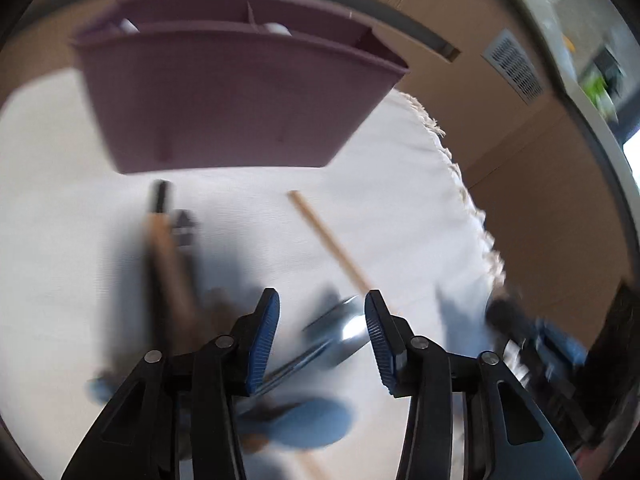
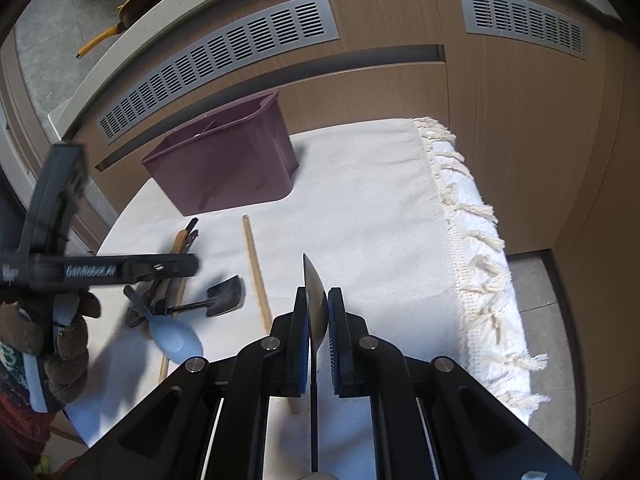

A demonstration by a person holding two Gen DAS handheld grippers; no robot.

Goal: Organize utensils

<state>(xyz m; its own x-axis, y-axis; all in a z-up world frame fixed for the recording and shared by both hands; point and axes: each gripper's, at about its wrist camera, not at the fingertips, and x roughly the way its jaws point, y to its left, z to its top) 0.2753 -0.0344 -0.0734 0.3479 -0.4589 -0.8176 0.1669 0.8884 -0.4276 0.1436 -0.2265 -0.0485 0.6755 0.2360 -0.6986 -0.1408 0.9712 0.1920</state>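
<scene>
A purple divided utensil bin (image 2: 224, 168) stands at the back of a white cloth; it also shows, blurred, in the left wrist view (image 1: 240, 96). My right gripper (image 2: 318, 320) is shut on a dark metal spatula blade (image 2: 314, 292) held above the cloth. My left gripper (image 1: 322, 320) is open and empty over a heap of utensils; in the right wrist view it (image 2: 176, 266) hovers above that heap. The heap holds a blue spoon (image 2: 176, 338), a black spatula (image 2: 224, 292) and wood-handled tools (image 2: 182, 240). A wooden chopstick (image 2: 256, 276) lies beside them.
The white cloth (image 2: 380, 208) has a fringed edge (image 2: 480, 248) on the right, over the table's rim. Wooden cabinet fronts with grey vents (image 2: 224, 60) stand behind. A yellow-handled pan (image 2: 132, 12) sits on the counter above.
</scene>
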